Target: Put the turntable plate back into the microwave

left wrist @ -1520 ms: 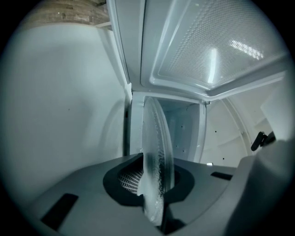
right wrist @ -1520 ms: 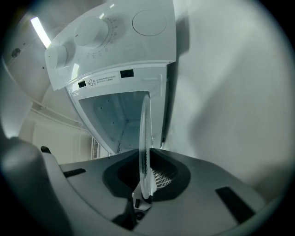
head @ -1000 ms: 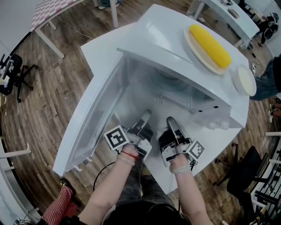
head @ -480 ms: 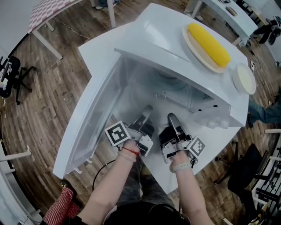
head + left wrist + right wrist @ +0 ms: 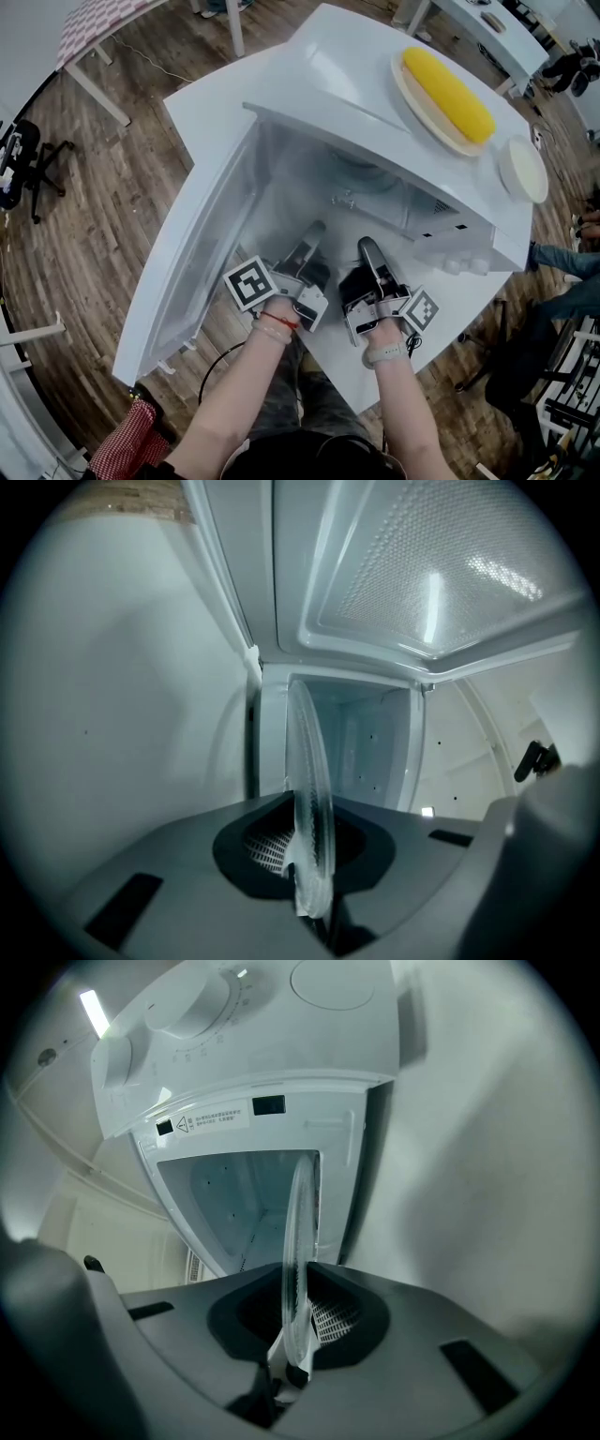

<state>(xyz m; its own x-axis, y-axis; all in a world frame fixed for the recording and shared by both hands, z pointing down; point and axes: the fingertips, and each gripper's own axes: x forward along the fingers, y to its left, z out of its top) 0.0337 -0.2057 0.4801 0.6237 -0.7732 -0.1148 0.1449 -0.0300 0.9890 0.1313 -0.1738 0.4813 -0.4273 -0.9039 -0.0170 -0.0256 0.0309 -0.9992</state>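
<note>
left tool (image 5: 314,897), right tool (image 5: 289,1358): clamped on plate (image 5: 307,780) rim | open microwave (image 5: 328,75) ahead

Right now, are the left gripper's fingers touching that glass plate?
Touching. In the left gripper view, the left gripper clamps the glass plate between its fingers.

Lab-like workroom, white tables (image 5: 202,98), wood floor (image 5: 94,225), office chairs (image 5: 23,159)

White microwave (image 5: 337,75), white bench (image 5: 206,103); the turntable plate (image 5: 309,799) is clear, finely dimpled glass — a yellow corn cob (image 5: 448,94) lies on a cream dish (image 5: 405,89) — the floor (image 5: 94,216), brown wood-grain.
</note>
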